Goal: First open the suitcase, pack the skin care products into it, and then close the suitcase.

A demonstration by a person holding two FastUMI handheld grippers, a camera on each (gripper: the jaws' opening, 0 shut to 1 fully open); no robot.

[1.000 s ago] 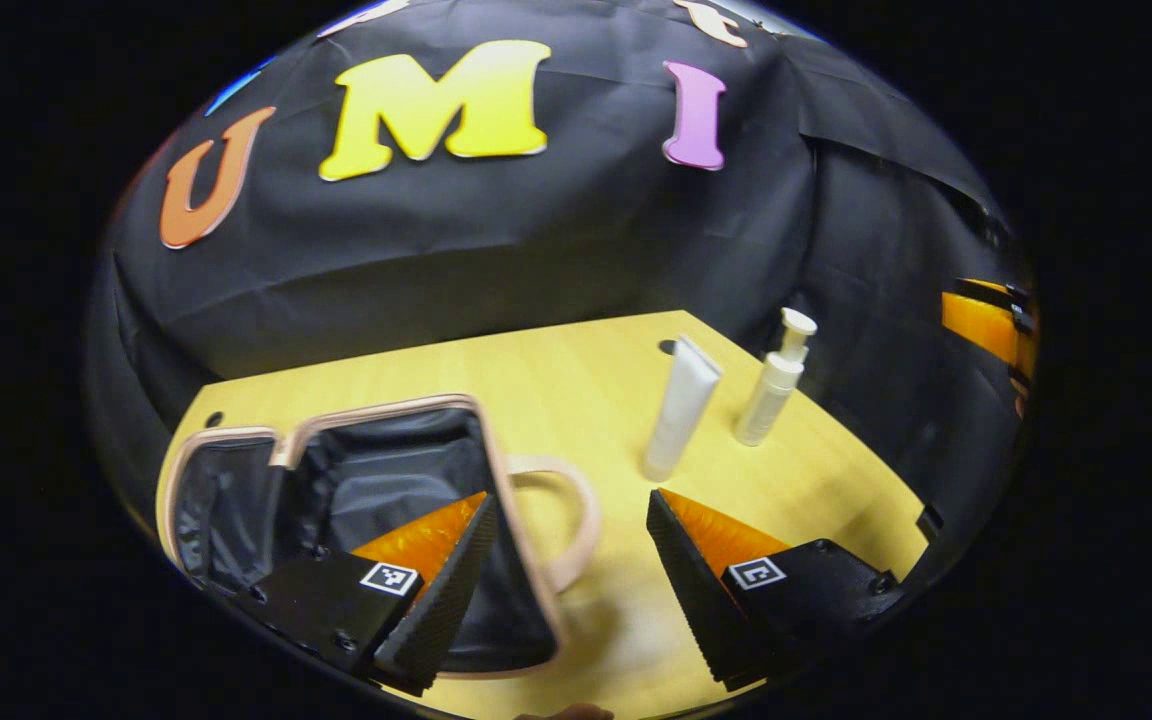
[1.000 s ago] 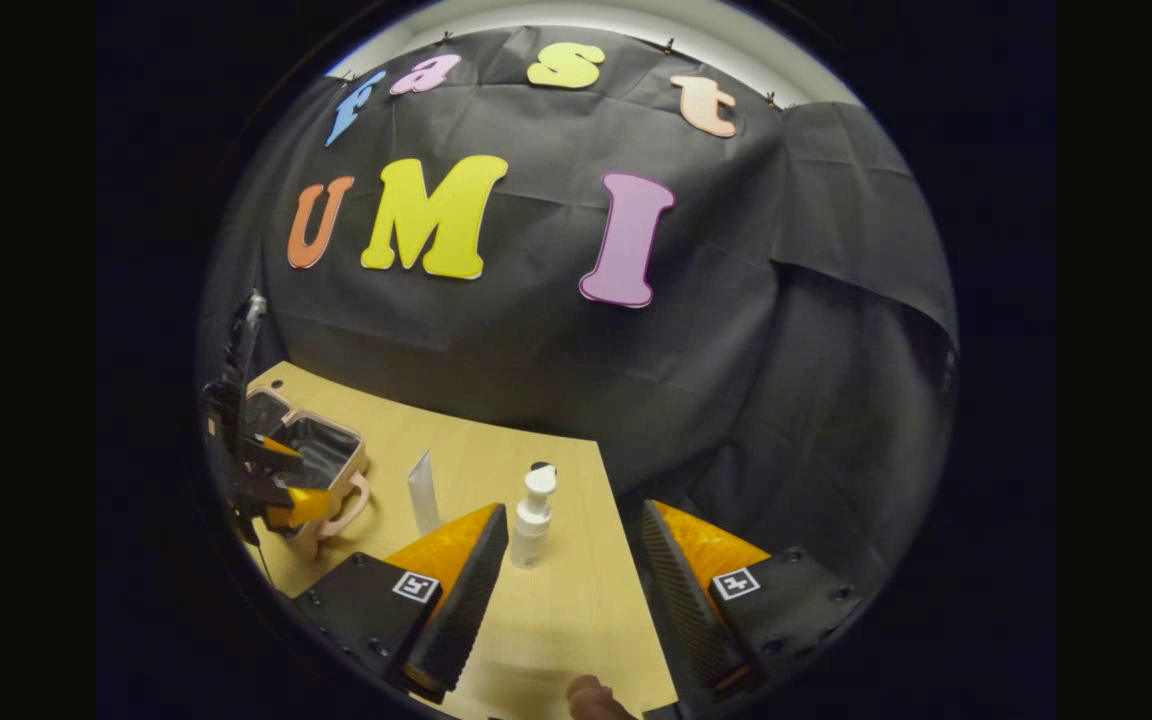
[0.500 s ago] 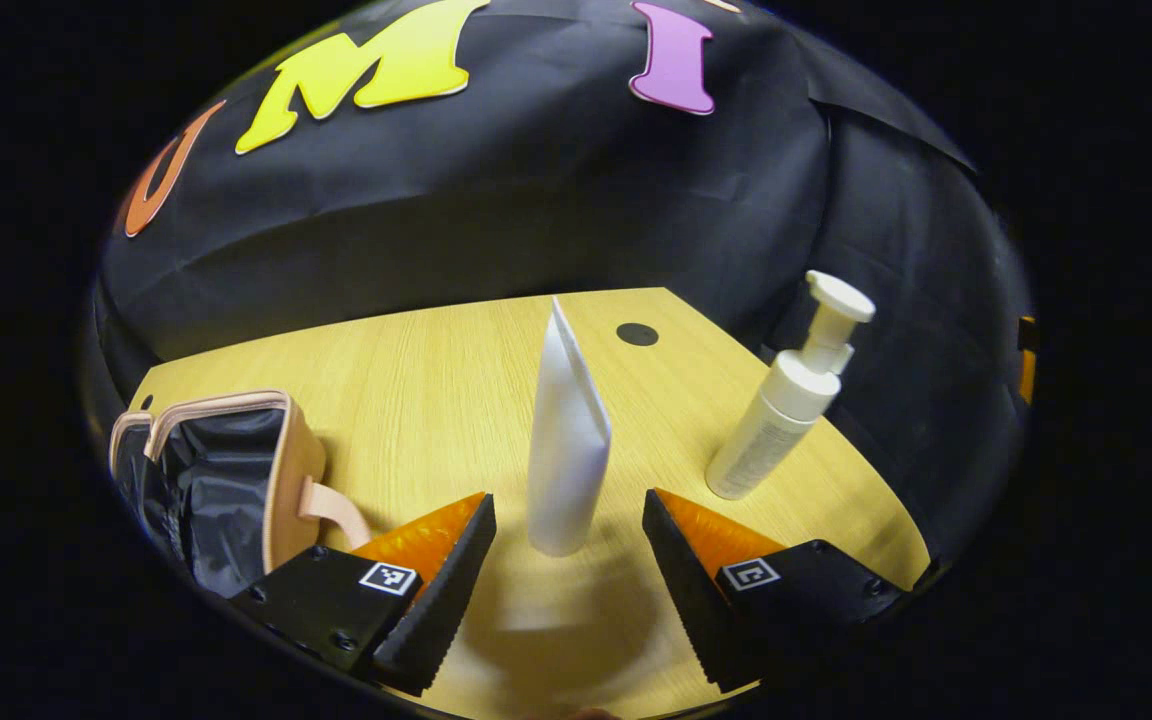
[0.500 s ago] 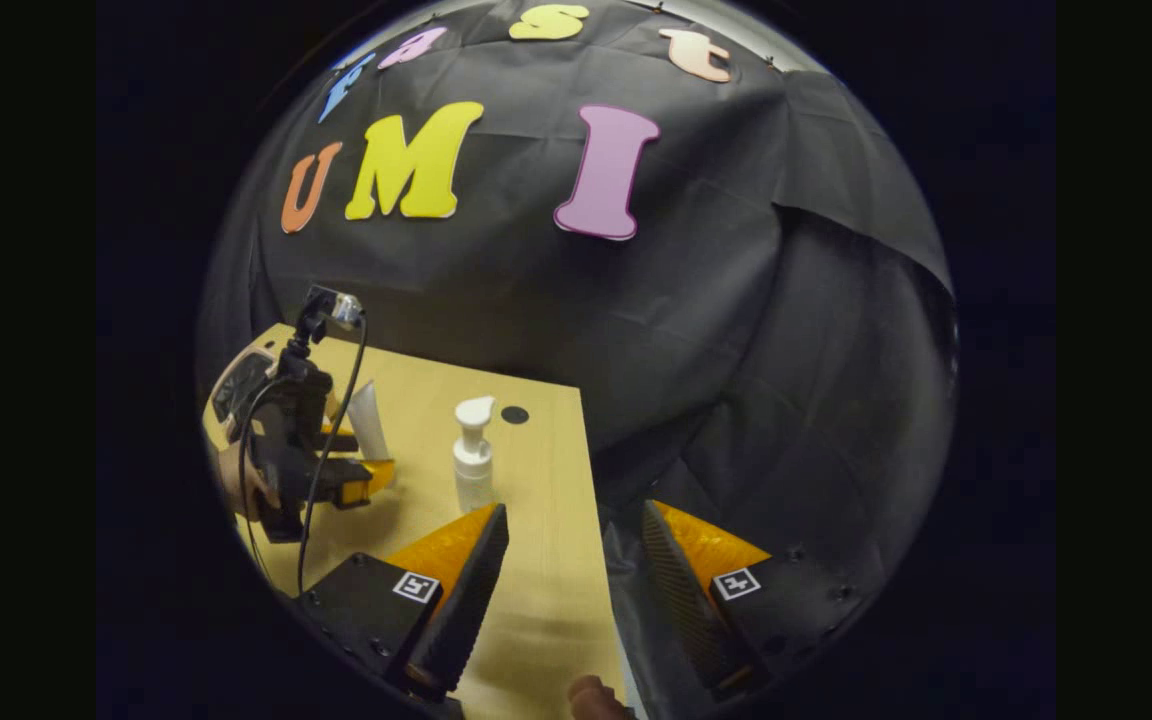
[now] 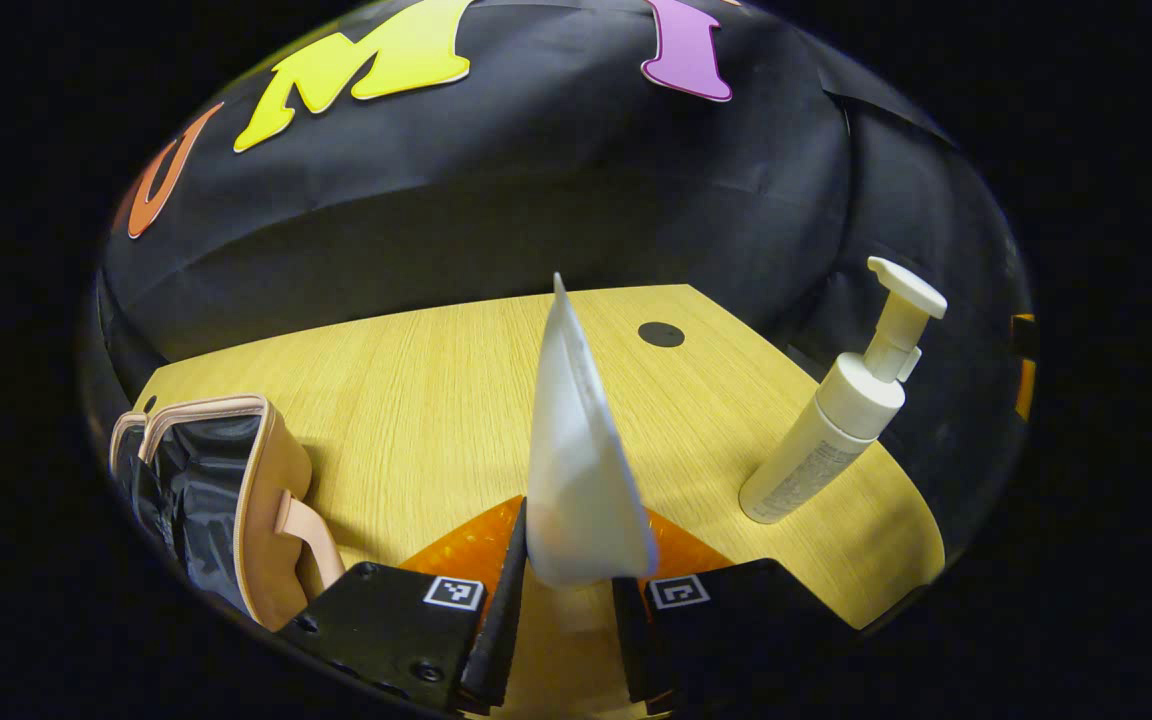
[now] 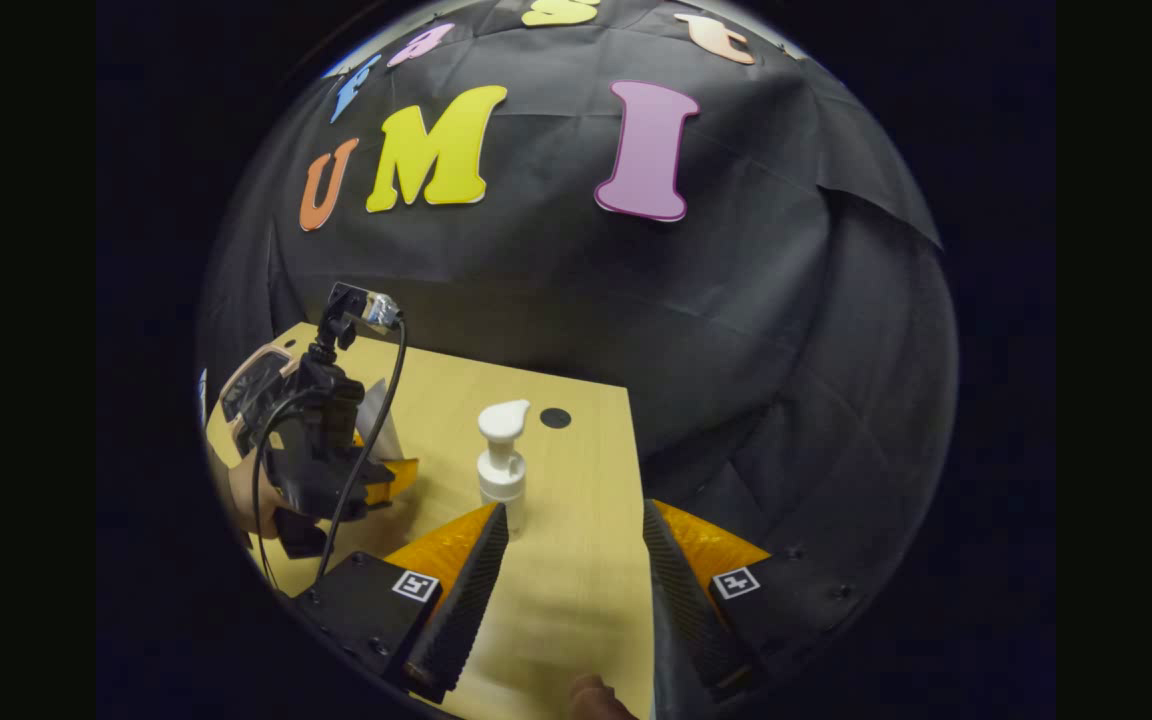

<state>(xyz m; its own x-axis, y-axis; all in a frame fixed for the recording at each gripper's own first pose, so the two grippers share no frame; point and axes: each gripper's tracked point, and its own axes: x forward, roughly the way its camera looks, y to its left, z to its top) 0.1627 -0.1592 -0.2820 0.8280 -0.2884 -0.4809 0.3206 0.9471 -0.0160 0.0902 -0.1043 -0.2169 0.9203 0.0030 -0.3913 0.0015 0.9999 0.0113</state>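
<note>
The left gripper has its jaws closed on the foot of the white tube, one finger pressing each side. The tube stands upright between them, crimped end up, its base low over the table. To the gripper's left in the left gripper view lies the suitcase, open, its dark lining showing, a pink handle on its near side. To the right the pump bottle stands on the table, well apart from the tube, near the table's edge. A black dot marks the table behind the tube.

The right gripper holds its jaws spread wide with nothing between them, low over the table near its right edge. The pump bottle stands just beyond its left finger. Farther left in the right gripper view the left gripper appears, held by a hand, a cable looping down from the small camera on top of it, with the tube rising beside it and the suitcase behind.
</note>
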